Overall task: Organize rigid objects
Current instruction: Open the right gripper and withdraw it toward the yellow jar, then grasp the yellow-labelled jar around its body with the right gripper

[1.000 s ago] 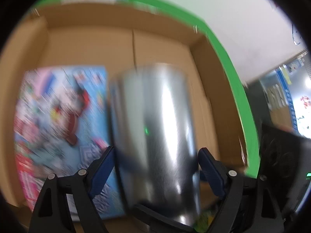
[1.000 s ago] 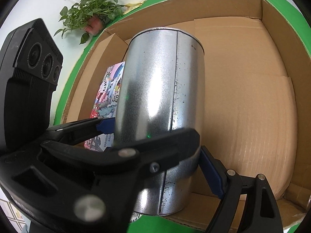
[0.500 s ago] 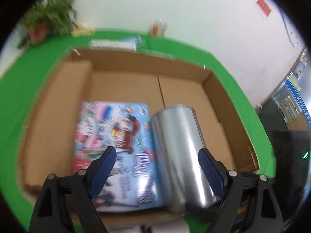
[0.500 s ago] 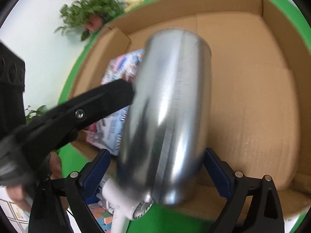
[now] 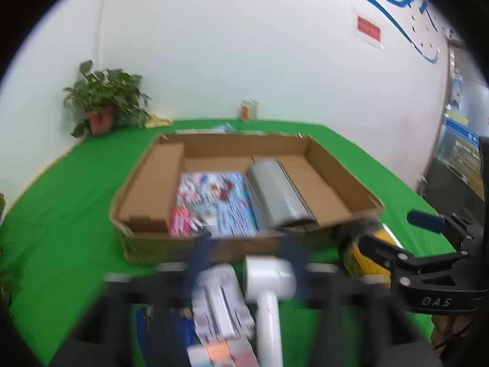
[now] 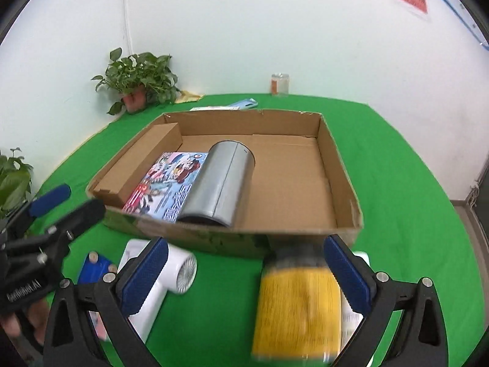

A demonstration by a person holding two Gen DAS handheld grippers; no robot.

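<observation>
While the silver can (image 6: 220, 183) lies boxed, right fingers (image 6: 146, 269) spread wide, left fingers (image 5: 201, 253) shut.

1. Bright, even indoor light fills both views; shadows are soft and faint.
2. Fisheye distortion bends the edges, with black vignette corners.
3. In the left wrist view the near foreground is heavily motion-blurred.
4. In the right wrist view the yellow container (image 6: 298, 309) is smeared.
</observation>
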